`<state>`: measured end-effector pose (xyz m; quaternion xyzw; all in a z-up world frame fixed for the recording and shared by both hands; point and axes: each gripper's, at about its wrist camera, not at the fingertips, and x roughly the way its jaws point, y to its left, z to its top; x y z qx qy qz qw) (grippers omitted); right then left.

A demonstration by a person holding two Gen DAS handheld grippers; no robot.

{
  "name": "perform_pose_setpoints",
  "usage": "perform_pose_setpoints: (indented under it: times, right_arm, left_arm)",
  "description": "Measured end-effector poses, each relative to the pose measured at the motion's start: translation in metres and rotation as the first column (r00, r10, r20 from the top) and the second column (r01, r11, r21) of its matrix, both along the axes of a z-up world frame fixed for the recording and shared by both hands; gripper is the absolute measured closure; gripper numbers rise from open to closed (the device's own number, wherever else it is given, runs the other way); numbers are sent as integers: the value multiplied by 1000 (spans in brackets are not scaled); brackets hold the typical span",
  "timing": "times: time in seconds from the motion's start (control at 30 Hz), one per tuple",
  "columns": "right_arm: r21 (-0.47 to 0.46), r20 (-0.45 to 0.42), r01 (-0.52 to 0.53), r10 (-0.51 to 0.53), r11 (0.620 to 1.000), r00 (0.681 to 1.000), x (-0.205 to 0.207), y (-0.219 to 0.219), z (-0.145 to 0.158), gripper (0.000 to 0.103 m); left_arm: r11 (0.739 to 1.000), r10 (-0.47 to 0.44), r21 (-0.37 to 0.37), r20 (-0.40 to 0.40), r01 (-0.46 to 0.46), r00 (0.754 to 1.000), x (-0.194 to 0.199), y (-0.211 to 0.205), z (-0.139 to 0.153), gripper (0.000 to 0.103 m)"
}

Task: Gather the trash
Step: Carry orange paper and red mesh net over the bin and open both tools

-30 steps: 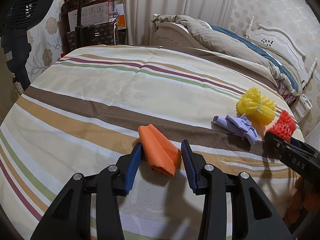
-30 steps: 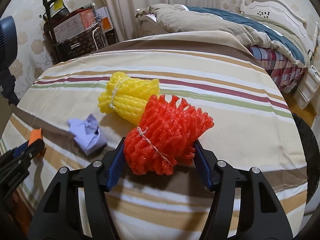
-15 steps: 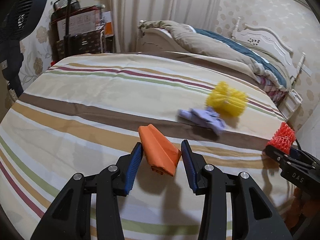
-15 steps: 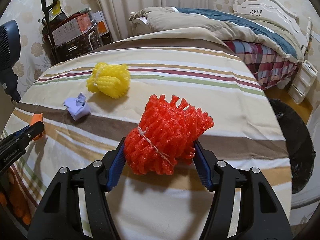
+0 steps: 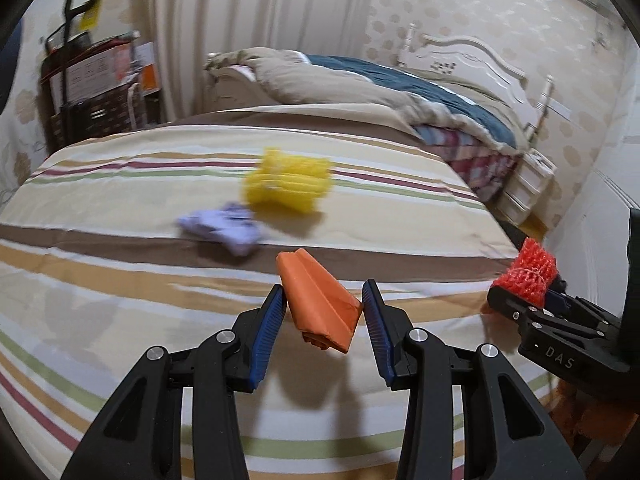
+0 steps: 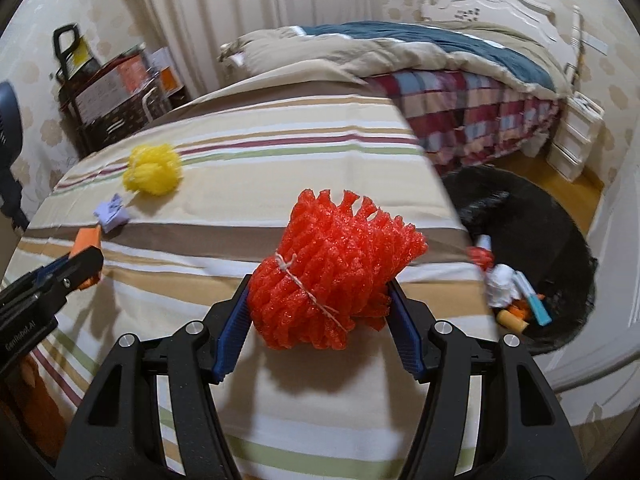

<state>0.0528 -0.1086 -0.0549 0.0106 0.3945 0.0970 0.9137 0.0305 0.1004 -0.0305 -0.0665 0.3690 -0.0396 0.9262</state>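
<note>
My left gripper (image 5: 324, 312) is shut on a folded orange paper (image 5: 318, 306) and holds it above the striped bed cover (image 5: 120, 288). My right gripper (image 6: 320, 300) is shut on a red foam net (image 6: 336, 264) tied with string, held near the bed's right edge. The red net also shows in the left wrist view (image 5: 526, 272), and the orange paper in the right wrist view (image 6: 86, 240). A yellow foam net (image 5: 288, 186) and a crumpled purple paper (image 5: 224, 230) lie on the cover. A black trash bag (image 6: 552, 224) lies open on the floor to the right, with several scraps inside.
A second bed with a beige and blue quilt (image 6: 400, 52) stands behind. A black rack with boxes (image 6: 108, 96) stands at the back left, white drawers (image 6: 576, 132) at the right. A fan (image 6: 8, 120) is at the far left edge.
Both grippers have swung to the right with their loads. The yellow net and purple paper have drifted left in view, and the black trash bag has come into the right wrist view.
</note>
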Motion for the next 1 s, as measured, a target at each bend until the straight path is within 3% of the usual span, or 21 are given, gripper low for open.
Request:
perform_pose_setpoints:
  times: [0.53,1.0]
  right_arm:
    - [-41,45,252,-250,967,967,29,-136,0,41]
    - [-32,35,341,-340,940,940,63,-198,-12,41]
  left_arm:
    - [970,-242,48,50,240,969,48,-142,8,61]
    - [945,-318,92,25,315,948,95,-221,2,60]
